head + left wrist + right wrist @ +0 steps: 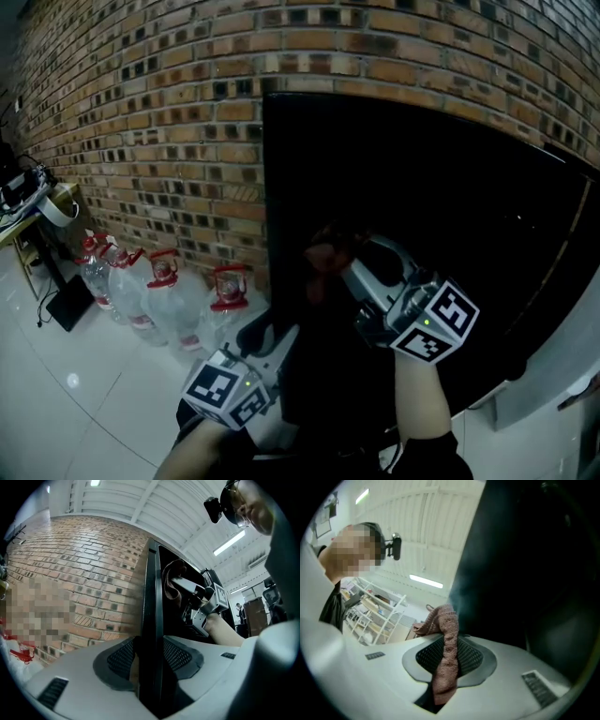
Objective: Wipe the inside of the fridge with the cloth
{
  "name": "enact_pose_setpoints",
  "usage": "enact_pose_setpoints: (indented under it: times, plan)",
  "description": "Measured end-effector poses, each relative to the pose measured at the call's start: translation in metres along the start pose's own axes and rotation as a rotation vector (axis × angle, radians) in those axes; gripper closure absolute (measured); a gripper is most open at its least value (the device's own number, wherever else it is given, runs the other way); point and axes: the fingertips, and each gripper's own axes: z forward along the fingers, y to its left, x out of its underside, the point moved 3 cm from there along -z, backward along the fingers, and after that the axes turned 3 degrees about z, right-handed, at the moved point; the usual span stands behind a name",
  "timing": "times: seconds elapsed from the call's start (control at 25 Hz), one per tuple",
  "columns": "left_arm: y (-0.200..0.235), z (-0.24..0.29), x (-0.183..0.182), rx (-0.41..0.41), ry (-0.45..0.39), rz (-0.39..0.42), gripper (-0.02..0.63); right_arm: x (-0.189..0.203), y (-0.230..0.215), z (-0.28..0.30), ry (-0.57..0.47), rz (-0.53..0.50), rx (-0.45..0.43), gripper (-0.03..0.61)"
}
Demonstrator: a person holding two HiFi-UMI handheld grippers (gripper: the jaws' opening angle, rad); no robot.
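The black fridge (441, 206) stands against a brick wall, and its inside shows only as darkness. My left gripper (269, 333) is at the lower left, its jaws shut on the thin black edge of the fridge door (152, 597); the left gripper view shows both pads (177, 656) pressed to it. My right gripper (345, 269) is up in front of the dark opening, shut on a brownish-pink cloth (323, 255). In the right gripper view the cloth (449, 639) runs up between the right gripper's (447, 657) pads and flops over at the top.
Several clear water jugs with red caps (164, 286) stand on the white tiled floor along the brick wall (159, 122), left of the fridge. A desk with gear (33, 202) is at the far left. A pale grey panel (553, 375) shows at the lower right.
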Motion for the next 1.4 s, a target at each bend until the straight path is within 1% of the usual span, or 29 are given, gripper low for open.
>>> enact_pose_setpoints:
  times: [0.08, 0.2, 0.28, 0.36, 0.44, 0.64, 0.76, 0.84, 0.92, 1.04, 1.2, 1.4]
  plan:
    - [0.002, 0.001, 0.0, 0.004, -0.001, 0.003, 0.426, 0.009, 0.009, 0.011, 0.036, -0.014, -0.028, 0.505]
    - [0.003, 0.002, 0.001, 0.002, -0.003, 0.003, 0.426, 0.022, 0.009, 0.018, 0.047, 0.035, -0.047, 0.505]
    - [0.002, 0.001, 0.0, 0.004, 0.001, 0.004, 0.426, 0.03, 0.003, 0.016, 0.048, 0.047, -0.022, 0.505]
    - [0.002, 0.0, 0.0, 0.01, 0.005, 0.003, 0.425, 0.039, -0.008, 0.014, 0.061, 0.022, 0.034, 0.505]
    - [0.001, 0.001, 0.0, 0.011, 0.001, 0.001, 0.425, 0.045, -0.021, 0.014, 0.068, 0.006, 0.067, 0.505]
    - [0.002, 0.002, 0.002, 0.01, -0.002, 0.001, 0.424, 0.048, -0.032, 0.016, 0.048, -0.037, 0.061, 0.505]
    - [0.001, 0.002, 0.001, 0.013, -0.004, -0.002, 0.423, 0.047, -0.035, 0.014, 0.04, -0.052, 0.072, 0.503]
    - [0.001, 0.001, 0.002, 0.013, -0.005, -0.002, 0.423, 0.049, -0.042, 0.012, 0.031, -0.048, 0.111, 0.504]
    - [0.002, 0.001, 0.003, 0.013, -0.006, -0.002, 0.423, 0.052, -0.055, 0.011, 0.02, -0.02, 0.165, 0.505]
    - [0.002, 0.001, 0.002, 0.015, -0.005, -0.004, 0.423, 0.056, -0.074, 0.016, 0.016, 0.017, 0.213, 0.505]
    - [0.002, 0.001, 0.001, 0.017, -0.005, -0.006, 0.423, 0.064, -0.101, 0.019, 0.043, -0.031, 0.312, 0.505]
    - [0.003, 0.001, 0.001, 0.017, -0.005, -0.007, 0.423, 0.075, -0.134, 0.025, 0.081, -0.04, 0.389, 0.505]
